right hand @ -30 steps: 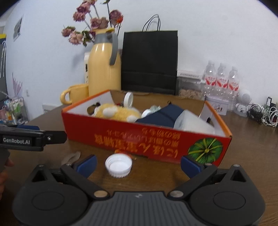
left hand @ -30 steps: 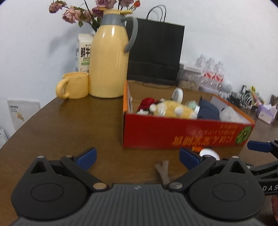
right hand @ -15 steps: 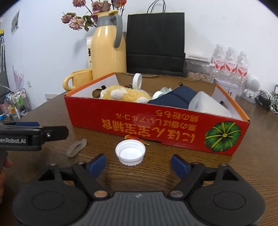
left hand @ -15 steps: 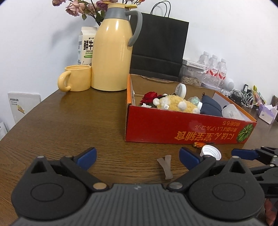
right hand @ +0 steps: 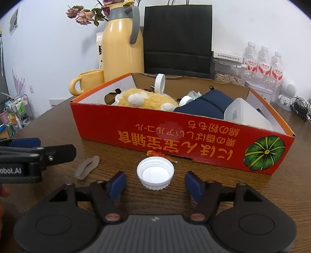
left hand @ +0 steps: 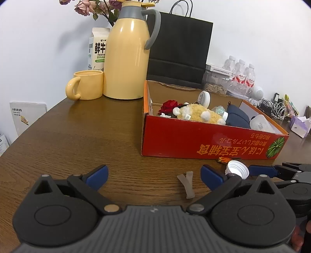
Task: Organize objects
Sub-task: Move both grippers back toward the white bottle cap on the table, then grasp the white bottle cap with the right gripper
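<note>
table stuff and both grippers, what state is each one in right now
white cap: open side up on the table, between the right gripper's pads, untouched
right gripper: open, jaws just closing in
left gripper: open, empty
red box: open-topped, holding items
yellow mug: upright
thermos: upright, lid on

flowers (left hand: 93,8) cut by top edge | left gripper (right hand: 29,155) cut at left edge

A dark brown wood-grain tabletop (left hand: 81,140) carries everything. A red cardboard box (right hand: 175,140) sits on it, and just in front of the box lie a white bottle cap (right hand: 155,173), open side up, and a small orange scrap (right hand: 158,154). To the cap's left lies a pale translucent strip (right hand: 86,167). At the back stand a yellow mug (left hand: 86,85), a yellow thermos jug (left hand: 127,52), a milk carton (left hand: 98,48) and a black paper bag (left hand: 178,46).
</note>
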{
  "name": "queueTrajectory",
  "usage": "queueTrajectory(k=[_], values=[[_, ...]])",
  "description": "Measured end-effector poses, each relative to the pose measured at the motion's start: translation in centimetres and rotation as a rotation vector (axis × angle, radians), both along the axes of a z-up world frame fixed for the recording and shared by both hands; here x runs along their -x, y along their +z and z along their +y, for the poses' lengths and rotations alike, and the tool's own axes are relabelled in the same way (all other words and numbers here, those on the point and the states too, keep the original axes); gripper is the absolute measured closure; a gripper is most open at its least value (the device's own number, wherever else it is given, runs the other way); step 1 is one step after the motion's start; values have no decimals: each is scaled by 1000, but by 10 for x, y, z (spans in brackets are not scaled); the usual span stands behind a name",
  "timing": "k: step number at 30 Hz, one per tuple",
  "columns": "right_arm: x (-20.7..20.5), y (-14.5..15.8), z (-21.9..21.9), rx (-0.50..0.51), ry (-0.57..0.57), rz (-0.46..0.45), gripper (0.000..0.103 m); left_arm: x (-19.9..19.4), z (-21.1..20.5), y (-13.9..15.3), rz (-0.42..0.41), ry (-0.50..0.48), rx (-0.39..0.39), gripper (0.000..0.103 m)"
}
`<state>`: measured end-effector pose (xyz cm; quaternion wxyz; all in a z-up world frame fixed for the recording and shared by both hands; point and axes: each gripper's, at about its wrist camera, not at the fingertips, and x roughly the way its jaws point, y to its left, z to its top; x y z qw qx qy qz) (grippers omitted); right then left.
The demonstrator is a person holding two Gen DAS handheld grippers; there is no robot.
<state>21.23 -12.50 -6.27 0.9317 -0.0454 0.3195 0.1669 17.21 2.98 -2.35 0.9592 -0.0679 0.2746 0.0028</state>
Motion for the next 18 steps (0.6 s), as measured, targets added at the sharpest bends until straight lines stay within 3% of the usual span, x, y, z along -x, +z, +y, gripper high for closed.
queueTrajectory(k=[8, 9, 12, 18], values=[[-1, 0, 1, 3, -3, -1, 37, -1, 0, -2, 10, 2, -6, 0], [-1, 0, 1, 2, -3, -1, 38, -1, 0, -2, 12, 3, -7, 0], [0, 1, 1, -3, 1, -12, 64, -2, 0, -3, 15, 5, -9, 0], [0, 1, 1, -7, 0, -25, 64, -4, 0, -4, 25, 9, -10, 0]])
